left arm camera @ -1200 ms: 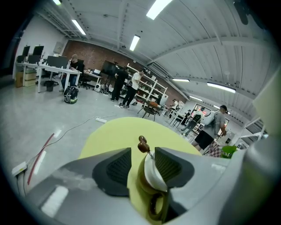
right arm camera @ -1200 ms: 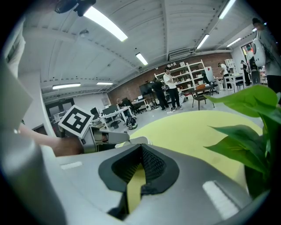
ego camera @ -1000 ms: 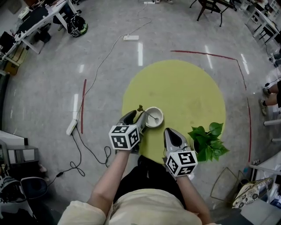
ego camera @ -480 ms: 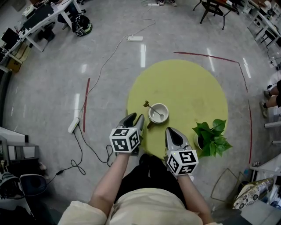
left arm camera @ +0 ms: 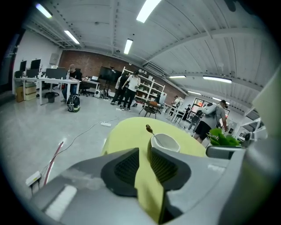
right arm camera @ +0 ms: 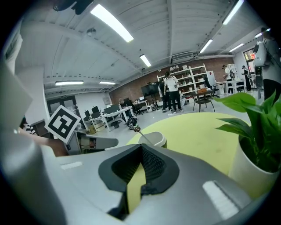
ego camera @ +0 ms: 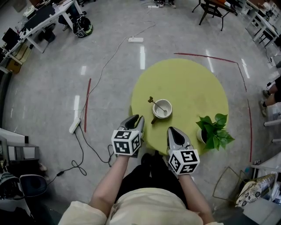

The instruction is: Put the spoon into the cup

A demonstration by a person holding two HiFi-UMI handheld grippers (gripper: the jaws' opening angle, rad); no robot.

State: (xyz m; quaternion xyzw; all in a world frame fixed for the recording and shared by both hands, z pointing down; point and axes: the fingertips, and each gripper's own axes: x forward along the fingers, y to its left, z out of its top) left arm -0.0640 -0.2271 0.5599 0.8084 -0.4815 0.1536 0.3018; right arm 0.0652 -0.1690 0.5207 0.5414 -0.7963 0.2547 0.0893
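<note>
status: looks done | spoon [ego camera: 154,103] sits in cup [ego camera: 169,112], handle out over rim | cup on yellow table [ego camera: 193,83] | L gripper [ego camera: 137,117]: jaws closing, narrow gap, nothing betw. | R gripper [ego camera: 171,130]: jaws together, empty | both apart fr. cup | to do: nothing

Large workshop with a glossy grey concrete floor [ego camera: 52,88] marked by red tape lines [ego camera: 86,105]. A round yellow-green table [ego camera: 193,83] stands mid-room. Desks with monitors [ego camera: 41,17] line one side. Strip lights [left arm camera: 147,9] cross the white ceiling above a brick wall [left arm camera: 88,70].
</note>
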